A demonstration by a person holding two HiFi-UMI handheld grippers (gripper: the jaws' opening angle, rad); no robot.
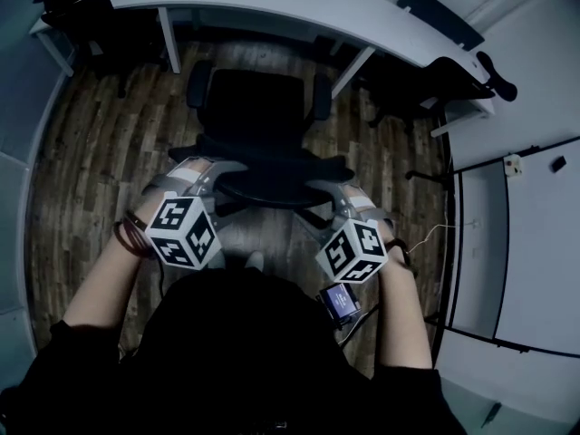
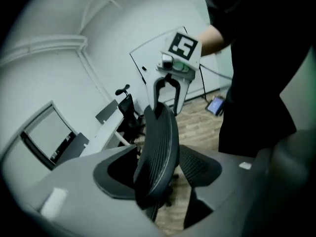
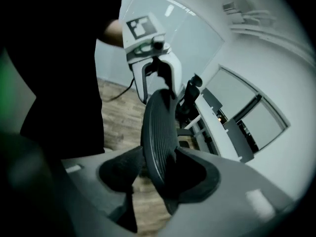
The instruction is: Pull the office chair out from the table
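Note:
The black office chair (image 1: 259, 116) stands on the wood floor, out from under the curved white table (image 1: 299, 9). Its mesh backrest (image 1: 272, 175) faces me. My left gripper (image 1: 210, 178) straddles the backrest's top edge on the left, my right gripper (image 1: 337, 191) on the right. In the left gripper view the backrest (image 2: 159, 147) runs edge-on between the jaws of the left gripper (image 2: 158, 169), with gaps beside the pads (image 2: 203, 166). In the right gripper view the backrest (image 3: 159, 137) lies between the spread jaws of the right gripper (image 3: 158, 174), close to the pads (image 3: 117, 174).
Other black chairs stand at the table's left end (image 1: 82, 21) and right end (image 1: 435, 80). White cabinet doors (image 1: 526, 243) line the right side. A small lit device (image 1: 337, 302) hangs near my right forearm. My dark torso fills the bottom of the head view.

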